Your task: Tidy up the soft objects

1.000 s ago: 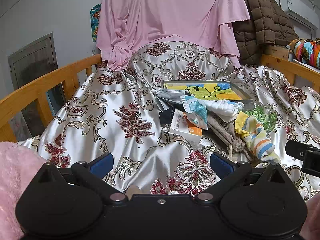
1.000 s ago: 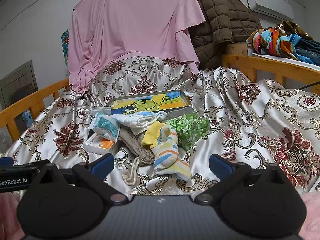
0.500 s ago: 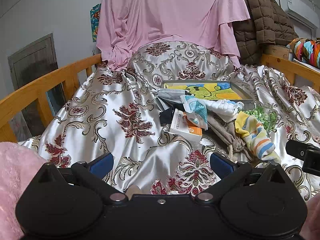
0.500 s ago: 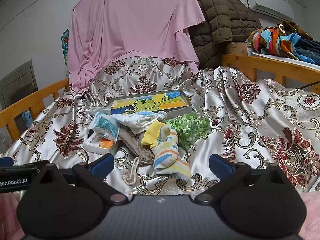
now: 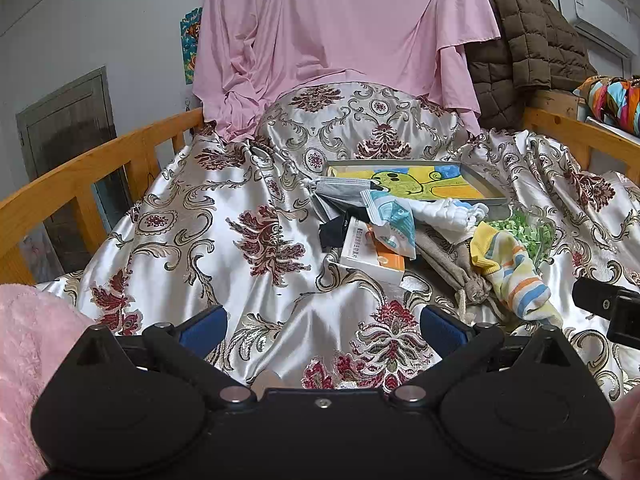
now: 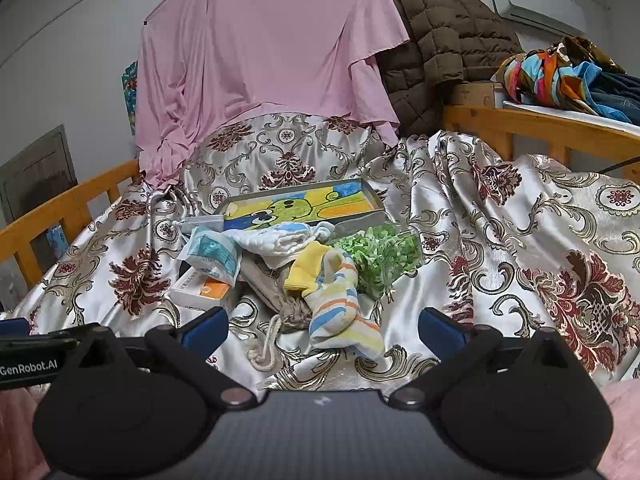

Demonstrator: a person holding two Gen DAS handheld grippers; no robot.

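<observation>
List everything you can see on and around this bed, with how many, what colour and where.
striped sock: 1, yellow with blue and orange bands, front of the pile
drawstring pouch: 1, beige, under the sock
white cloth: 1, white with blue, behind the sock
green foliage: 1 bunch, right of the sock
box: 1, white and orange, left of the pile
packet: 1, white and teal, on the box
face mask: 1, grey, by the tray's left end
tray: 1, grey with yellow cartoon picture, behind the pile
bedspread: 1, silver with red floral
pink sheet: 1, hung behind
brown jacket: 1, back right
left gripper: open
right gripper: open
</observation>
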